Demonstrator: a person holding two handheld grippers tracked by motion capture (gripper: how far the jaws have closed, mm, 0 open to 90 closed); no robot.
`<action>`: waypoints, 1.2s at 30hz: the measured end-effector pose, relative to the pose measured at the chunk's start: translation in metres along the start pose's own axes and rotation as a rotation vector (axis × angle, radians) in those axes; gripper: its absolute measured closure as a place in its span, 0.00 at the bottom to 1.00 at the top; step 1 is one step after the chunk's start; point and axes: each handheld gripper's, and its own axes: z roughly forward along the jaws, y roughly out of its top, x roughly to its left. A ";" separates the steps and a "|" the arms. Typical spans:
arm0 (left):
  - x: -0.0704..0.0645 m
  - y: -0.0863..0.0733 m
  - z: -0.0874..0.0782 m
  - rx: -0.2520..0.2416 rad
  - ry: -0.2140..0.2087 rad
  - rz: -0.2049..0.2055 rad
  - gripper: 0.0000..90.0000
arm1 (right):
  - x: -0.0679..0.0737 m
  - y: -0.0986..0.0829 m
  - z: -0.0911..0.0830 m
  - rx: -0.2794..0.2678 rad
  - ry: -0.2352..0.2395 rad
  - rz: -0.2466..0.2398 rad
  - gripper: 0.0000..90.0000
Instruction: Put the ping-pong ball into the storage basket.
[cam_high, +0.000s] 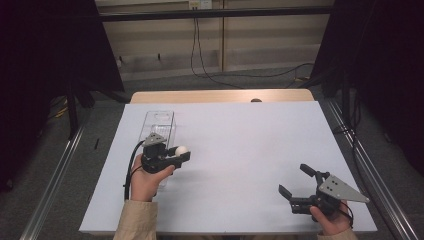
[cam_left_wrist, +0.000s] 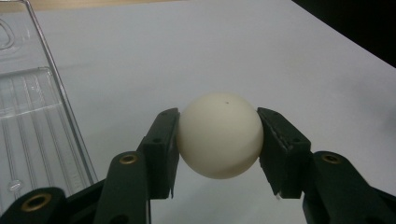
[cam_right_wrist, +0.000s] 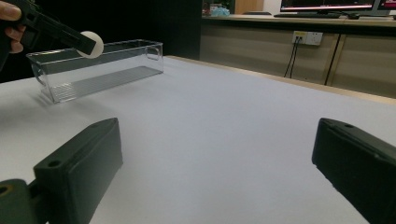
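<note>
Left gripper: jaws closed on small white round ball, ball gripped at both sides, held clear of white desk. Clear rectangular plastic bin seen just left of and beyond left jaws; no contents visible in bin. Right gripper: jaws spread wide, nothing held, well apart from ball and bin. Judgement: pick-up done; ball not yet over bin; transfer and release into bin judged outstanding.

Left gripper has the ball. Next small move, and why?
Probably swing the left gripper over the clear box before letting go. Its jaws are shut on the white ball, which is held above the table beside the box, not yet over its opening.
</note>
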 end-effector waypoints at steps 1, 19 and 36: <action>0.000 0.000 0.000 0.000 0.000 0.000 0.57 | 0.000 0.000 0.000 0.000 0.000 0.000 0.01; 0.006 0.001 -0.006 0.002 0.004 0.000 0.57 | 0.000 0.000 0.000 0.004 0.001 0.001 0.01; 0.009 0.002 -0.009 -0.001 0.007 -0.011 0.57 | 0.001 0.001 -0.001 0.002 0.005 0.009 0.01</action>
